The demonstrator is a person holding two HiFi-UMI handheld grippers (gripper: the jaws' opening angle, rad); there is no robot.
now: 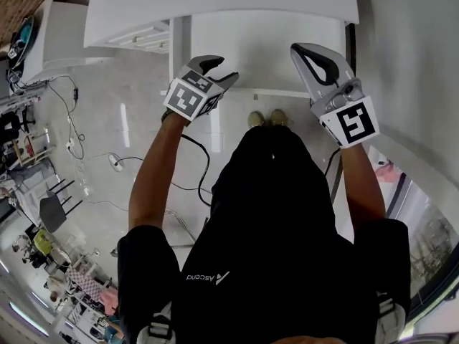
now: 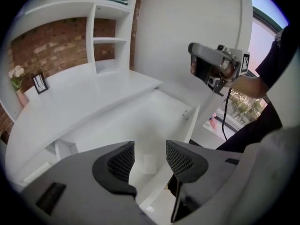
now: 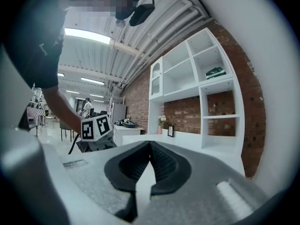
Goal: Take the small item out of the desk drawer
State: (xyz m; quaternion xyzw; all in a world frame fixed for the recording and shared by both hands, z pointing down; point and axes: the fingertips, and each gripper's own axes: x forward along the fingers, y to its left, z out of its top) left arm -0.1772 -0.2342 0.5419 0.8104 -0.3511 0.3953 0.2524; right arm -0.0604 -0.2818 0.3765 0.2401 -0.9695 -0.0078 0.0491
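**Both tools held over the open drawer**

In the head view the person stands at a white bench point(image 1: 215, 2). Its drawer point(image 1: 265, 49) is pulled out at the upper centre of the frame.

The left tool point(image 1: 224, 70) hangs over the drawer's left edge. Its jaws are spread with nothing between them. In the left gripper view, the gap between them looks down into the drawer at the lower centre. A pale blocky shape lies there, apparently the small item point(image 2: 149, 162), though it is too faint to be sure.

The right tool point(image 1: 305, 54) sits over the drawer's right side. Its jaws are pressed together at the tips and hold nothing.

White shelves point(image 3: 206, 83) against a brick wall point(image 3: 220, 109) fill the right of the right gripper view. A small picture frame point(image 3: 170, 131) stands on the bench below them.
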